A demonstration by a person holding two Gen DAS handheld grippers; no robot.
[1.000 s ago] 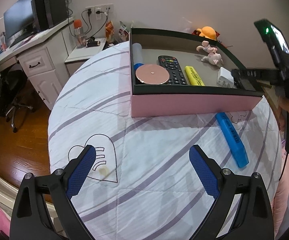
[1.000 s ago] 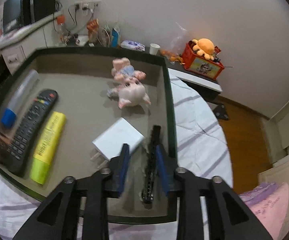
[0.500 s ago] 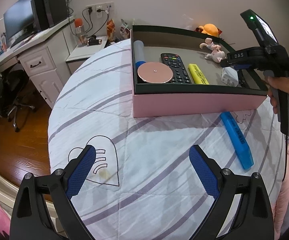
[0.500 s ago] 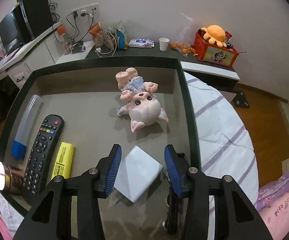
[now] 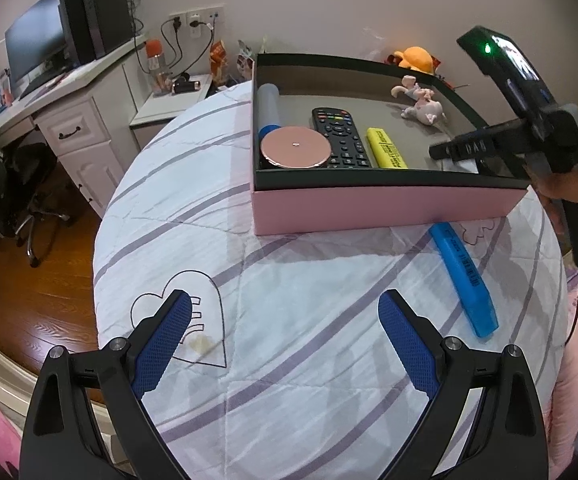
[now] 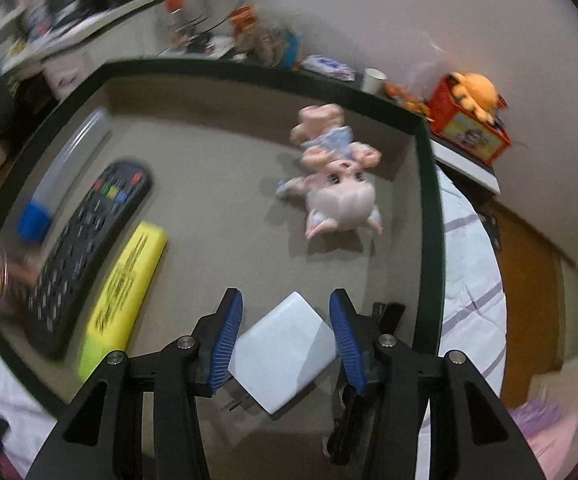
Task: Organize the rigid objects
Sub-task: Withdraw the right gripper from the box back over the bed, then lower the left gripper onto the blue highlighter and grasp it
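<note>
Box point(image 5: 385, 208) on the bed is already holding remote point(image 5: 339, 138), yellow marker point(image 5: 385, 147), pig toy point(image 6: 339, 196) and charger point(image 6: 285, 356); blue marker point(image 5: 463, 276) is lying just outside it, while both grippers, left gripper point(image 5: 285, 340) and right gripper point(image 6: 285, 338), are gaping wide, gripping nothing.

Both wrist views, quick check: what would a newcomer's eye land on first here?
Probably the pink box on the striped bedspread, holding a remote, a yellow highlighter, a round rose-gold disc and a pig toy. Next, the blue highlighter lying outside the box on the bedspread. Then the right gripper, open above a white charger inside the box.
</note>
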